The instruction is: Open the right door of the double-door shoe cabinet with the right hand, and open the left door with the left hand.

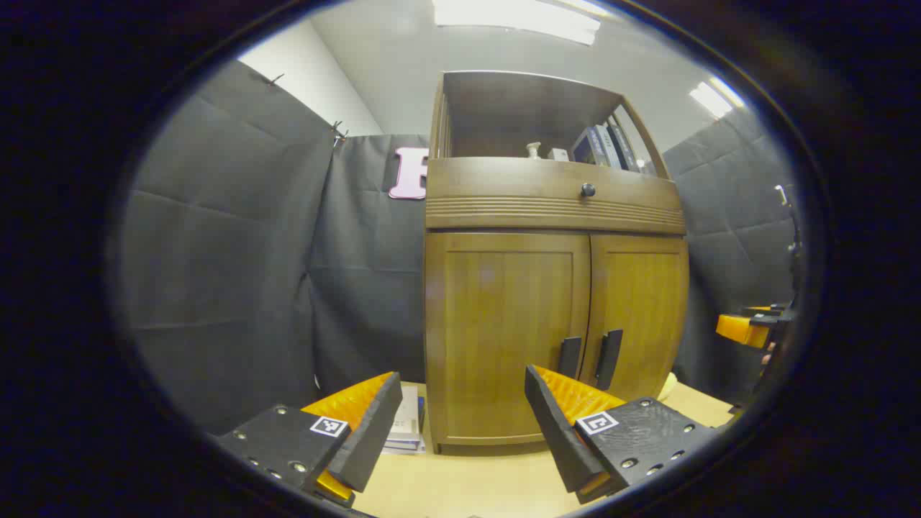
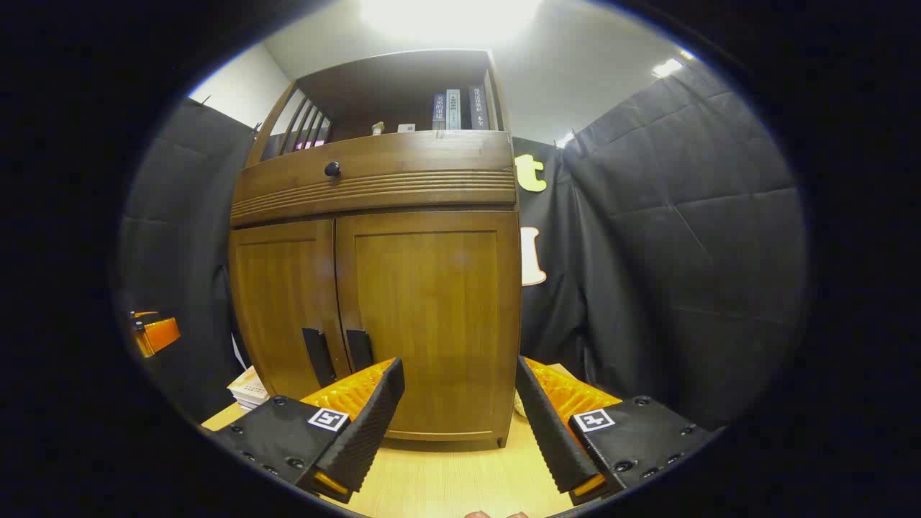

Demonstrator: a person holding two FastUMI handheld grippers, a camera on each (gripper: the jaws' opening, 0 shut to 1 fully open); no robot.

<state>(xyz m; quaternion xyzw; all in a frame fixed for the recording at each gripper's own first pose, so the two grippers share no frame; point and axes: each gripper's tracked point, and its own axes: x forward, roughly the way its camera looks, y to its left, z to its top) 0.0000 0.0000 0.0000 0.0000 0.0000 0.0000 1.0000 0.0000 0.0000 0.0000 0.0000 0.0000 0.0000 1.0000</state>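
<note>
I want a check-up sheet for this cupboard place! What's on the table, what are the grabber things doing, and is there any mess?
Surface: light wooden tabletop, bare in front of the cabinet.
Job's things: shoe cabinet upright; left door and right door both closed; two dark handles side by side at the middle seam.
Clutter: stack of books on the table beside the cabinet; more books and small items on the top shelf.
Grippers: left gripper jaws open, holding nothing, short of the doors; right gripper the same.
Cables: nothing seen.
Surroundings: black cloth walls, ceiling lights.
</note>
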